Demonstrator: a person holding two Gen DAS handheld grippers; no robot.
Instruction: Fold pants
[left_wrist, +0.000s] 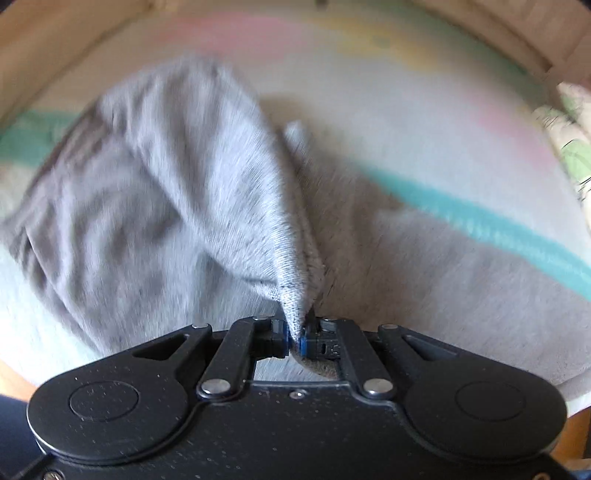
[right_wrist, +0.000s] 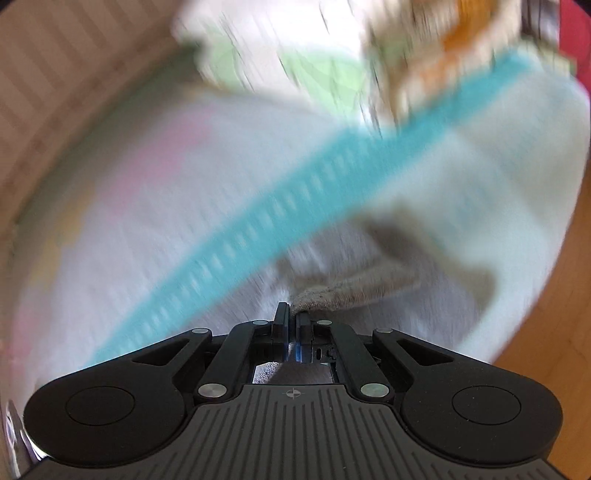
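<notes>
left wrist view: the left hand-held gripper (left_wrist: 294, 341) has its jaws pinched together on a corner of the grey pants (left_wrist: 155, 192). the cloth rises out of the blue pads (left_wrist: 283, 338) in a tight peak, and from there it spreads away to the far left in loose folds, draped over a pale bed cover (left_wrist: 424, 122). the cover has a teal stripe (left_wrist: 480, 225) running from the middle toward the near right, with faint pink and yellow patches at the far side. a wooden edge (left_wrist: 55, 51) curves round the far left. at the far right lies a pillow (left_wrist: 569, 140) with a green print. much of the picture is smeared by motion.

right wrist view: the right hand-held gripper (right_wrist: 293, 332) is also closed, its jaws almost meeting, with a thin fold of grey cloth caught between them. a thicker hem of the pants (right_wrist: 354, 291) shows just beyond the fingertips and runs off to the right, lying on the cover. the teal stripe (right_wrist: 295, 199) crosses this view from near left to far right. beyond it, at the far side, sits the green-printed pillow (right_wrist: 258, 62), and to its right something orange and beige that is too blurred to tell. a wood floor (right_wrist: 554, 325) shows at the near right, past the edge of the bed.
</notes>
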